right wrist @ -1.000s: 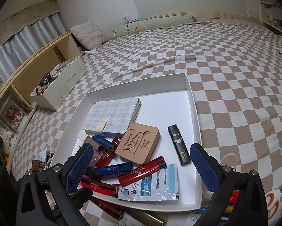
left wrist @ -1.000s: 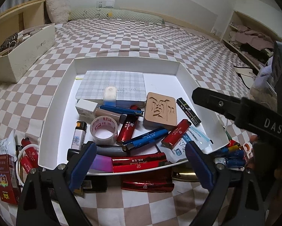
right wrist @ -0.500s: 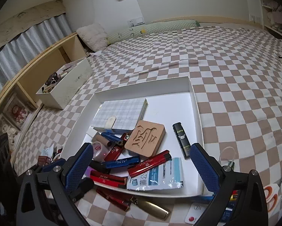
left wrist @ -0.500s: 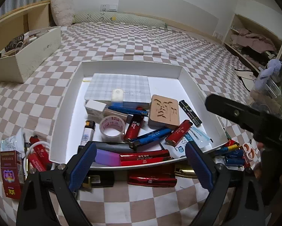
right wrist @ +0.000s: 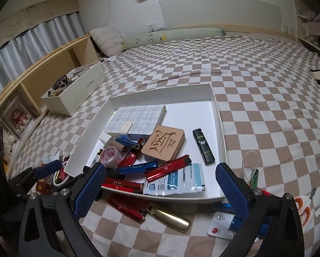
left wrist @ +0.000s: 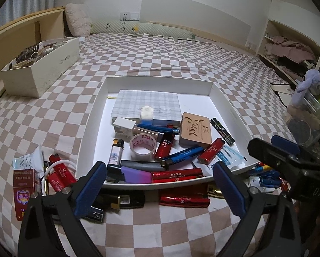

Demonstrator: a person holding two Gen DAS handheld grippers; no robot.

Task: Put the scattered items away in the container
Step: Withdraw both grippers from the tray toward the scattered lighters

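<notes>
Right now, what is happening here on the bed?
A person holds a claw in each hand and is tidying small items into the white tray. Both the left claw and the right claw are open and hold nothing, poised near the tray's front edge. The tray already has a notebook, tape roll, wooden block and several lighters. A red lighter, a gold lighter and scissors lie outside on the checkered cover.

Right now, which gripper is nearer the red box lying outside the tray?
Left. The red box lies just beside the left gripper's left finger; the right gripper hovers beyond the tray's opposite corner.
</notes>
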